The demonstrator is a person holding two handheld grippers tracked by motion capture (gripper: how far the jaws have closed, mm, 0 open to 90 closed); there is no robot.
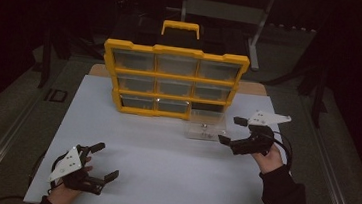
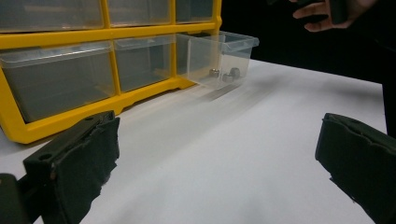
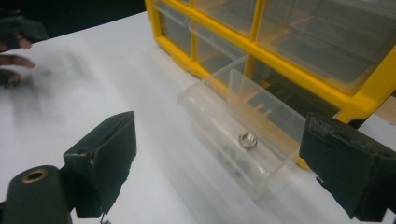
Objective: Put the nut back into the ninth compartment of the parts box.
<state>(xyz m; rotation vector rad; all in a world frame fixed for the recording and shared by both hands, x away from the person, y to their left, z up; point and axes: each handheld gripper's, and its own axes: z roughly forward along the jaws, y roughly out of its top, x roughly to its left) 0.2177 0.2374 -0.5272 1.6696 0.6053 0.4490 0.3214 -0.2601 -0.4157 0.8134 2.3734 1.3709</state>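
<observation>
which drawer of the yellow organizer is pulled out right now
The clear drawer from the bottom-right slot of the yellow organizer: it is out on the table near the right gripper, while the other drawers sit flush.

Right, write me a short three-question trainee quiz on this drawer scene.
1. True or false: the clear drawer is pulled out of the yellow organizer.
2. Which gripper is nearer the drawer? A) left gripper B) right gripper
3. Fill in: the drawer holds a few small ____ parts.

Key: 1 true; 2 B; 3 metal.
</observation>
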